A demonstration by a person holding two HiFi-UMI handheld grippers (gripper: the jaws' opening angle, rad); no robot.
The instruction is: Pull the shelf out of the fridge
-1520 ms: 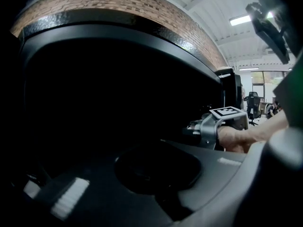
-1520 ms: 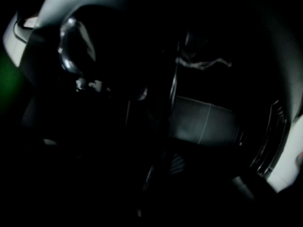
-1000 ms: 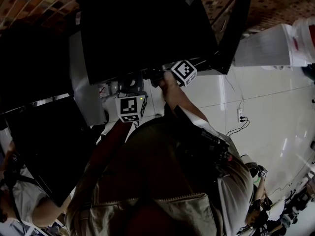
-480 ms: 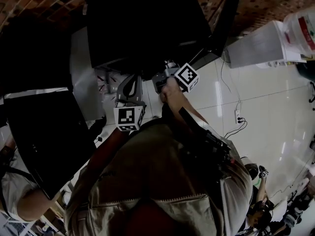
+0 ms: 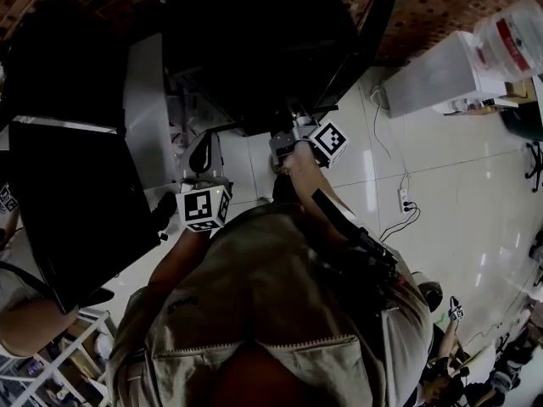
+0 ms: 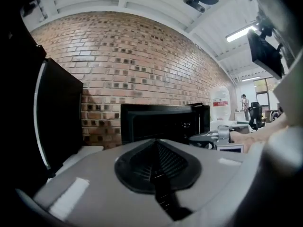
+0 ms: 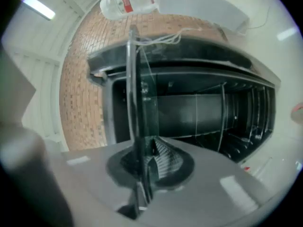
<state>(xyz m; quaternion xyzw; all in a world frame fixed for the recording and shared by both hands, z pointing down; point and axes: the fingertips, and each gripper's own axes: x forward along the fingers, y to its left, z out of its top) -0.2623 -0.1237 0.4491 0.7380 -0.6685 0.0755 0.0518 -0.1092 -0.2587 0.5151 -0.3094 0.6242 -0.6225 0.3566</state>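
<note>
The black fridge stands open at the top of the head view, its door swung out to the right. In the right gripper view its dark inside with side rails faces me. A thin glass shelf runs edge-on out from my right gripper, which is shut on its near edge. In the head view the right gripper sits just in front of the fridge opening. My left gripper hangs lower left, away from the fridge. Its jaws are shut with nothing between them.
A second black cabinet stands at the left. A white water dispenser with a bottle is at the upper right. A power strip with cable lies on the tiled floor. Another person is at the lower left.
Both grippers have drawn back from the fridge opening, towards me. The right gripper stays shut on the shelf. The left one has dropped lower and to the left.
</note>
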